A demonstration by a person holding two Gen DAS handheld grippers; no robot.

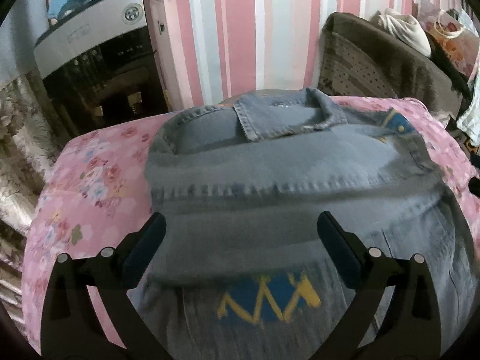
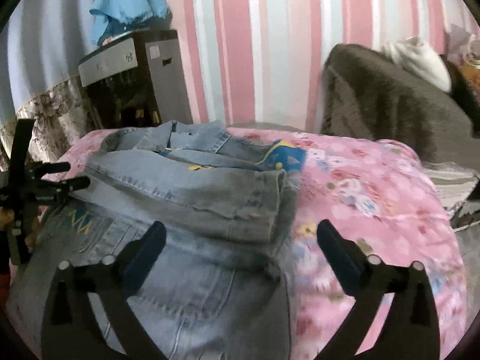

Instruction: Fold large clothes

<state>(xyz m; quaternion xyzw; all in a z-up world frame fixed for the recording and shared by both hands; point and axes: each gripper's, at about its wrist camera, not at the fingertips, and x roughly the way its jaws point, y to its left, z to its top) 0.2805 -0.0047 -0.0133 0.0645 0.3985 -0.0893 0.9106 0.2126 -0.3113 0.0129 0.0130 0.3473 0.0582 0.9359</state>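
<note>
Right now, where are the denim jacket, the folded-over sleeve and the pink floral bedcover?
denim jacket [image 1: 264, 318]: left wrist view, on the blue and yellow patch.
folded-over sleeve [image 2: 192, 192]: right wrist view, mid-sleeve, lying across the jacket.
pink floral bedcover [image 2: 375, 210]: right wrist view, bare part right of the jacket.

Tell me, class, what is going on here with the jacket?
A person with a gripper in each hand is folding a denim jacket on a pink floral bedspread. Its sleeve lies folded across the body. Both the left gripper and right gripper are open, holding nothing.
</note>
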